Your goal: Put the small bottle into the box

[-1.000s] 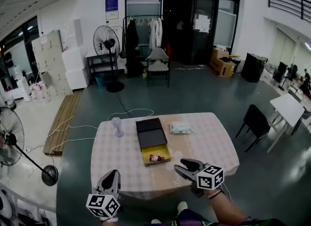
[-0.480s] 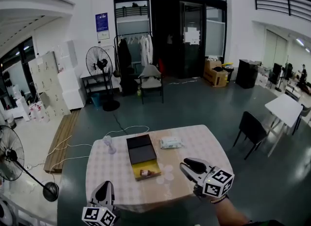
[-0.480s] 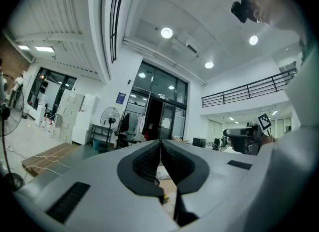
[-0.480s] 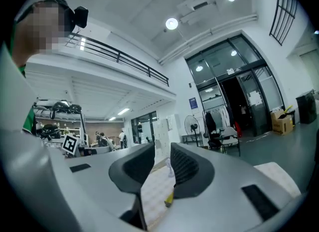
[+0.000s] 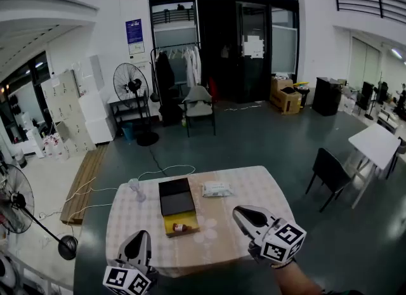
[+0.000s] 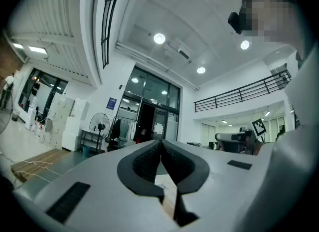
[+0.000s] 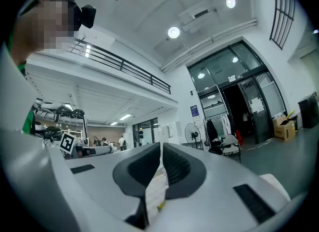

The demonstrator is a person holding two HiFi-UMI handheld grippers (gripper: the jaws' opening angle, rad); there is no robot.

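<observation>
The small brown bottle (image 5: 180,228) lies in the yellow bottom half of the box (image 5: 170,224), whose black lid (image 5: 175,196) lies open behind it, on the checked table (image 5: 247,189). Both grippers hang over the table's near edge, well short of the box. My left gripper (image 5: 141,236) is at the lower left; its jaws (image 6: 160,141) meet at the tips with nothing in them. At the lower right is my right gripper (image 5: 240,214); its jaws (image 7: 161,146) are closing, almost together, with nothing between them.
A white packet (image 5: 217,190) lies right of the lid and a small clear stand (image 5: 135,190) left of it. Around the table are a black chair (image 5: 328,169), a white table (image 5: 378,145), a floor fan (image 5: 13,206) and cables on the floor.
My right gripper's jaws have come together from wide open, empty. The head view has risen, so the table sits lower and smaller. The bottle has stayed in the box.
</observation>
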